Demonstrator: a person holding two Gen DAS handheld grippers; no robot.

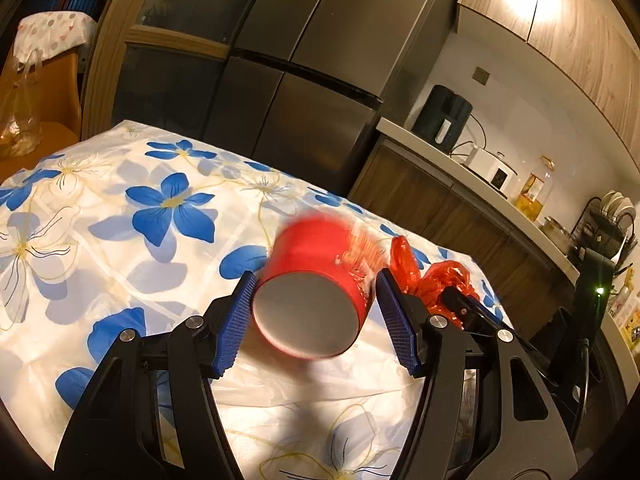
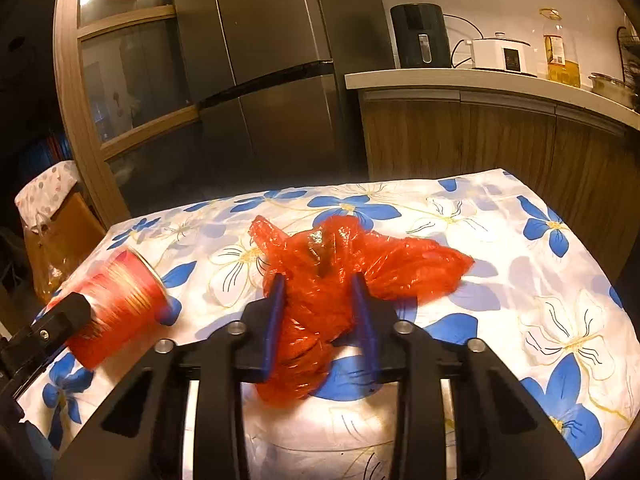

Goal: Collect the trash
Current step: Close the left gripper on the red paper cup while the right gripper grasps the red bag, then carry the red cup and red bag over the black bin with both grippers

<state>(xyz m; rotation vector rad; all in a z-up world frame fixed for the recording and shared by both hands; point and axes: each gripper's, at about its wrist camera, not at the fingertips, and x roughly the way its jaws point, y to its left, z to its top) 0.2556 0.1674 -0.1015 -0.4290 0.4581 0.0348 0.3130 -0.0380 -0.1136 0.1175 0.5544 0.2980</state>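
Note:
A red paper cup [image 1: 316, 280] lies tilted between the blue pads of my left gripper [image 1: 316, 284], its white base toward the camera. The jaws stand wide and the cup looks blurred; the left pad touches it, a small gap shows at the right pad. The cup also shows in the right wrist view [image 2: 120, 300], next to the left gripper's finger. My right gripper [image 2: 320, 280] is closed on a crumpled red plastic bag [image 2: 360, 264], which bunches between the pads above the flowered tablecloth [image 2: 520, 280]. The bag also shows in the left wrist view [image 1: 432, 280].
A steel fridge [image 2: 272, 80] stands behind the table. A counter [image 2: 480, 80] at the right carries an air fryer [image 2: 418, 36], a white cooker, an oil bottle and a dish rack. A chair with a plastic bag [image 1: 20, 120] is at the left.

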